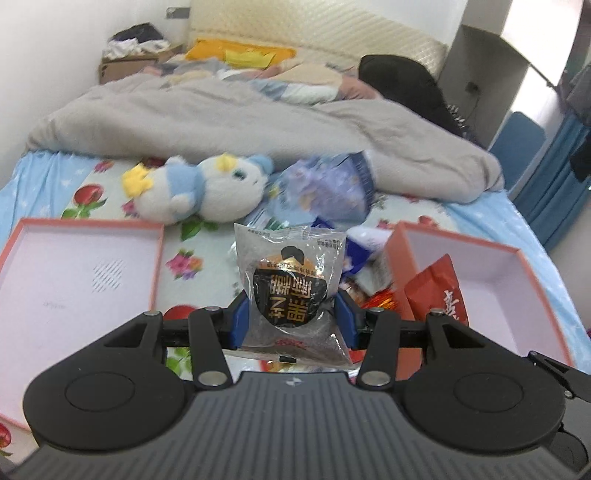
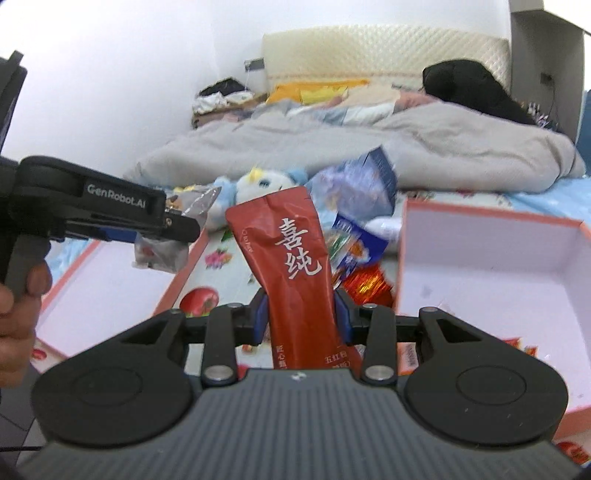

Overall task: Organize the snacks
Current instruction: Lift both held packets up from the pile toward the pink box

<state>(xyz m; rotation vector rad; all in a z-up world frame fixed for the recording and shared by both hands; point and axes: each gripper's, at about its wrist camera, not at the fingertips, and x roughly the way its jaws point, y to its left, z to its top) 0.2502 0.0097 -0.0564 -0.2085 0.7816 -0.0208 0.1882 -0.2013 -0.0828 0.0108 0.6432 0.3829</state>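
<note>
Closest in, the left gripper (image 1: 291, 317) has its blue pads clamped on a clear packet with a black round label (image 1: 291, 291), held up off the bed between the two boxes. The right gripper (image 2: 300, 314) is likewise clenched, its fingers pinching a tall red sachet with white characters (image 2: 295, 273) near its lower half, the sachet standing upright and leaning slightly left.

Only the right wrist view shows the left gripper from the side, at the left edge, with the person's hand (image 2: 18, 295) on its handle and the crinkled clear packet poking out past the pads above the left box (image 2: 110, 288). From the left wrist view that same shallow pink-rimmed box (image 1: 74, 273) lies at near left with nothing visible in it, and the top of the red sachet (image 1: 439, 291) peeks over the near wall of the deeper right box (image 1: 513, 280).

Between the boxes, on the flowered sheet (image 1: 184, 266), sits a loose heap of snack packets (image 2: 354, 251), blue, white and shiny orange-red. Just beyond is a blue-and-white plush toy (image 1: 199, 188) lying on its side, with a bluish-purple bag (image 1: 325, 188) to its right, blurred. Further back a rumpled grey duvet (image 1: 236, 122) covers the bed up to the cream headboard (image 1: 317, 33).
</note>
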